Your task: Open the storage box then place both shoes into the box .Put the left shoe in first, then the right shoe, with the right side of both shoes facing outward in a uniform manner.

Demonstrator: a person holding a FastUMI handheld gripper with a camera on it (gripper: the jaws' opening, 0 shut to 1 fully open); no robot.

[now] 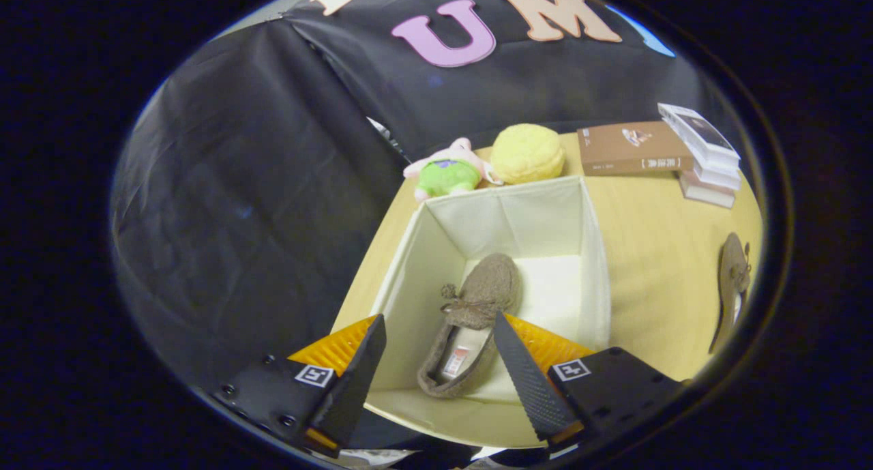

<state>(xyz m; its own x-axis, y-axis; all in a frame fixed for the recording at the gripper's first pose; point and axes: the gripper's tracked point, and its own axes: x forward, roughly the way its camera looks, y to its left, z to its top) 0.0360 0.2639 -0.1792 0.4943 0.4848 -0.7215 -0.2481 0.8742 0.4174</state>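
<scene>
1. The claw (436, 361) hung spread wide above the open cream fabric storage box (593, 252), gripping nothing, with clear space between its two fingers.
2. Between the fingers and a little below them, a brown knitted slipper-style shoe with a small bow (470, 320) lay flat on the box floor, its toe pointing away from the claw and its heel nearest the fingers.
3. The shoe sat toward the left half of the box, leaving bare floor on its right side.
4. Well off to the right of the claw, outside the box, a second matching brown shoe (731, 286) rested on the pale wooden tabletop (655, 265).
5. Beyond the box's far wall stood a pink plush toy in green clothing (447, 170) and, just beside it, a round yellow fuzzy cushion (526, 153).
6. Farther right beyond the fingers lay a brown book (631, 148), next to a small stack of pale books (709, 159).
</scene>
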